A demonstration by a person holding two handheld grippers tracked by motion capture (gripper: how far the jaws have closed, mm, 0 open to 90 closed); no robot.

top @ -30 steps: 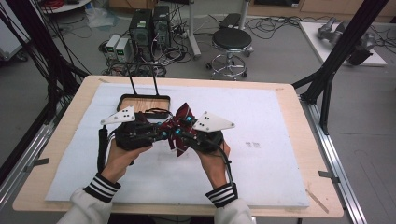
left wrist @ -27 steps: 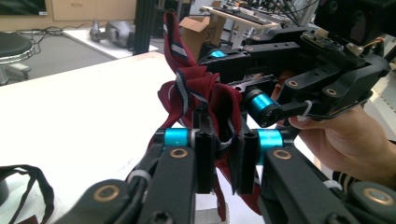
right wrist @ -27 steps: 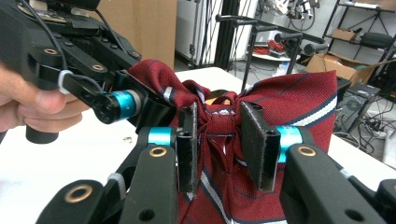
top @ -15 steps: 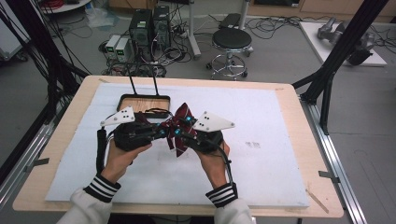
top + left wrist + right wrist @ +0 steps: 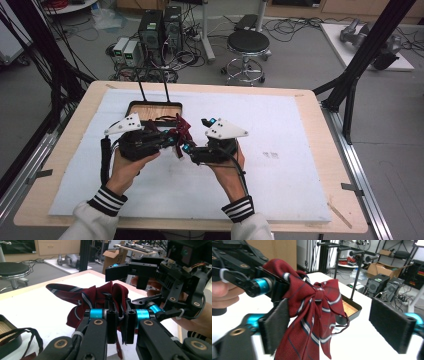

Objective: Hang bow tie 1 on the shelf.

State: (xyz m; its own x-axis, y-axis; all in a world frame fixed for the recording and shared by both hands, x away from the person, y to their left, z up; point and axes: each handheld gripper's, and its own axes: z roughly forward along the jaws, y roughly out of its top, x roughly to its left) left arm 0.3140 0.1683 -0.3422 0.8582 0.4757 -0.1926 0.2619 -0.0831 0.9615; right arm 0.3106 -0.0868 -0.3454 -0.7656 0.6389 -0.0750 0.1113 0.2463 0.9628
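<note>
A dark red striped bow tie hangs above the white mat between both grippers. My left gripper is shut on its cloth just behind the knot. In the high view the left gripper points right. My right gripper stands wide open. The bow tie hangs between its jaws and brushes the left pad. The right pad is well apart from it. The left gripper view has the right gripper open behind the bow tie. A thin black strap dangles from the bow.
A black tray with a wooden bottom and two upright rods sits on the mat just beyond the grippers. The white mat covers most of the wooden table. A stool and computer cases stand on the floor past the far edge.
The bow tie has shifted slightly left and looks more bunched at the left gripper. Both hands have stayed nearly in place.
</note>
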